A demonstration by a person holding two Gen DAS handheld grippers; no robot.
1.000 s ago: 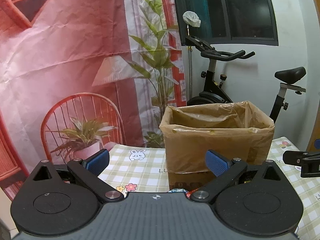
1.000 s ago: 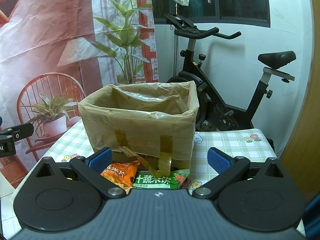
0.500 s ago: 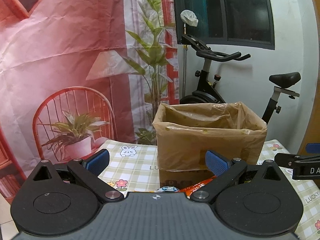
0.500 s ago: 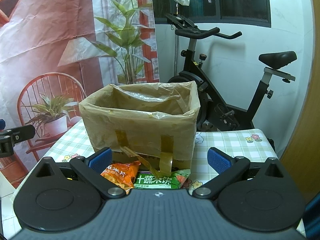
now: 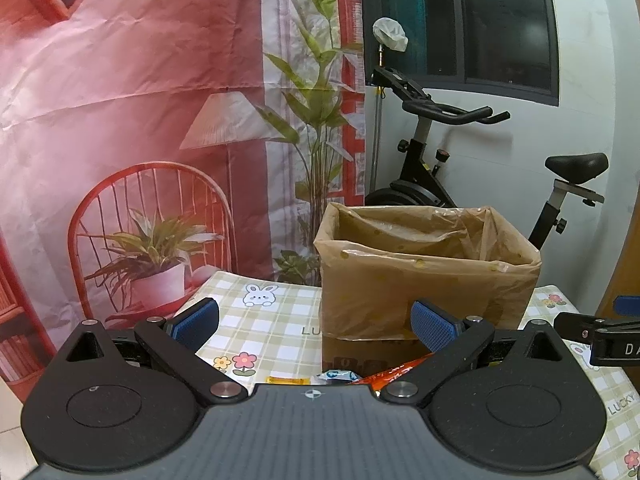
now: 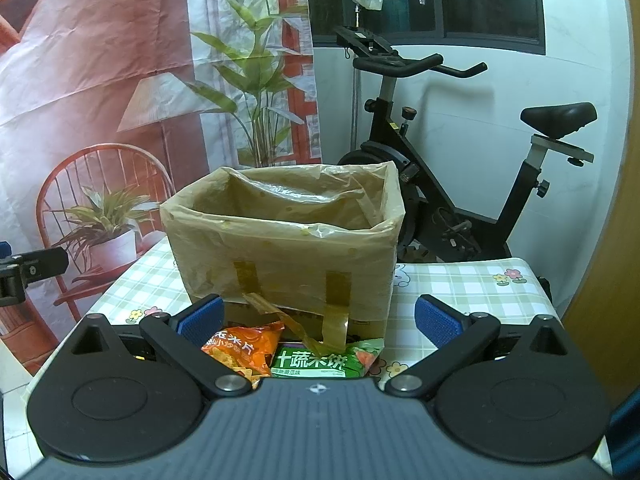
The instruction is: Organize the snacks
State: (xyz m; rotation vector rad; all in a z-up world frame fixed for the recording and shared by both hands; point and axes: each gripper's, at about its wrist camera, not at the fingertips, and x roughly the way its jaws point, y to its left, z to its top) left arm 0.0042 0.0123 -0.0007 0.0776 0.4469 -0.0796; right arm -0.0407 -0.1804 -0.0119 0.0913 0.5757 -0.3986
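Green snack packet (image 6: 326,362) and orange snack packet (image 6: 240,350) lie flat on the table (image 6: 460,284), side by side and touching or nearly so, right against the front of the lined cardboard box (image 6: 284,248). Loose tape strips (image 6: 336,312) hang off the box front, one trailing over the green packet's top edge. Risk, as a judgement: a grab for the green packet may snag that tape, or pinch both packets together since they sit so close; thin crinkly foil flat on the table could also slide out of the pads. The plastic liner rim is floppy, so a packet dropped low could catch it and fall outside. Right gripper (image 6: 320,320) is spread wide, holding nothing, above and slightly behind both packets, which show between its fingers. Left gripper (image 5: 316,322) is also wide apart and empty, off to the side; only slivers of wrappers (image 5: 384,372) show near its lower edge by the box base.
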